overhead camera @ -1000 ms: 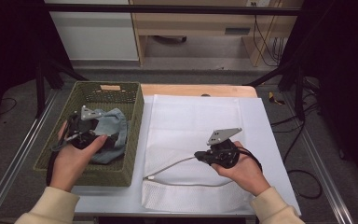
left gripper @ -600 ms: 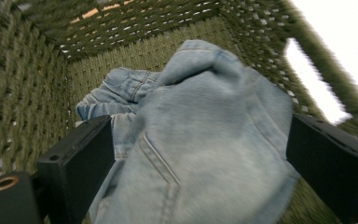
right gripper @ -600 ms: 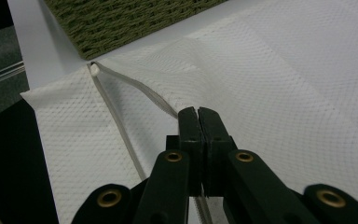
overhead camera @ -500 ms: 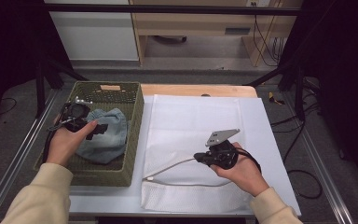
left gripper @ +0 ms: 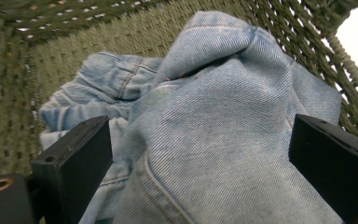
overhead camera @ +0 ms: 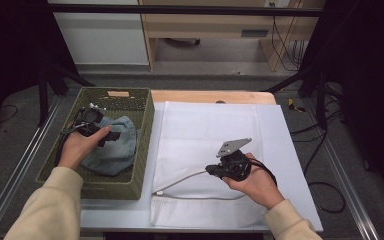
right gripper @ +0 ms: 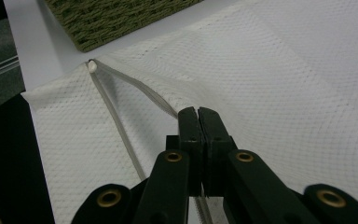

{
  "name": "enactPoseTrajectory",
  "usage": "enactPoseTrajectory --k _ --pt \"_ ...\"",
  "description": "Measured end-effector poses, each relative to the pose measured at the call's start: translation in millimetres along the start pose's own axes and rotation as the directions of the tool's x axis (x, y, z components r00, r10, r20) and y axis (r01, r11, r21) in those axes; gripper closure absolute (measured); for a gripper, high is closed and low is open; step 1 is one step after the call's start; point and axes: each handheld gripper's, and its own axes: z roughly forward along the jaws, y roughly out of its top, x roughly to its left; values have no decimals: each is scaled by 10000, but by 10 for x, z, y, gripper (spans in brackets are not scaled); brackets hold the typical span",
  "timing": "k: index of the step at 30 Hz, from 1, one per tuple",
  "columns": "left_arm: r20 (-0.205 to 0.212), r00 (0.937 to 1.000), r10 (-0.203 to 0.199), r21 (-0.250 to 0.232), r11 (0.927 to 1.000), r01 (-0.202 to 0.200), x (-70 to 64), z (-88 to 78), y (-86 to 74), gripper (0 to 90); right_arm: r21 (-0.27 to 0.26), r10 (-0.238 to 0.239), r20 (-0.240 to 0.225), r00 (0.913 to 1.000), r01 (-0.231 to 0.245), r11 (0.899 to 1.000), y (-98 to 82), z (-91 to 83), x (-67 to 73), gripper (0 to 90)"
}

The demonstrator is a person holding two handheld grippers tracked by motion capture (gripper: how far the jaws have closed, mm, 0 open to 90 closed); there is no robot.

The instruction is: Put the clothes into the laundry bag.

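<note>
In the high view, the right gripper (overhead camera: 211, 171) sits low and right of the middle of the frame, on the white mesh bag (overhead camera: 205, 125). Its jaws are pressed together. In the right gripper view they pinch the upper edge of the bag's opening, right by the zipper (right gripper: 121, 126). That edge lifts up a little, so the bag's mouth gapes.

At the left of the frame is the green basket (overhead camera: 145, 130). It stands just beside the bag on the table (overhead camera: 290, 165). The jeans (overhead camera: 115, 150) lie bunched up inside the basket.

The left gripper (overhead camera: 96, 131) is over the basket, at the far end of the jeans. In the left gripper view its jaws are spread wide, one on each side of a fold of the jeans (left gripper: 223, 140). The pads do not press the cloth.
</note>
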Motion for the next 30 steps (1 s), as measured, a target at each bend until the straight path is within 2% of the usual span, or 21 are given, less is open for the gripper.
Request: enactPoseTrajectory --k 3,8,11,14,17,20,23,25,27,30 --pt "-220 9996 -155 -49 9999 154 9 29 -4 56 1 -38 14 10000 38 10000 2 -2 -10 893" --pt "-149 9996 -243 203 9995 246 30 80 -27 54 15 -41 4 10000 41 10000 3 2 -15 892" --pt "-220 9989 -414 55 9991 415 66 112 -53 53 19 1 34 10000 -1 10000 5 8 -10 892" --pt "-51 9966 -817 284 9962 819 119 163 -96 52 59 29 17 10000 -29 10000 7 9 -7 892" --pt "-101 9960 -882 460 9950 886 153 220 -137 48 62 61 -8 10000 -61 10000 11 8 -9 892" --pt "196 9908 -1337 504 9899 1326 188 274 -166 38 57 59 -37 10000 -59 10000 12 11 -10 892" --pt "380 9913 -1263 640 9903 1237 182 316 -174 32 108 109 -42 9999 -108 9999 11 10 -13 892" --pt "675 9886 -1344 745 9888 1294 168 345 -175 32 115 93 -32 10000 -93 9999 12 12 -16 892" --pt "870 9885 -1233 908 9892 1154 125 385 -179 34 123 84 -34 10000 -84 9999 10 13 -18 892" --pt "881 9913 -973 1030 9908 881 50 419 -172 17 88 70 -37 10000 -69 9999 8 15 -23 892"
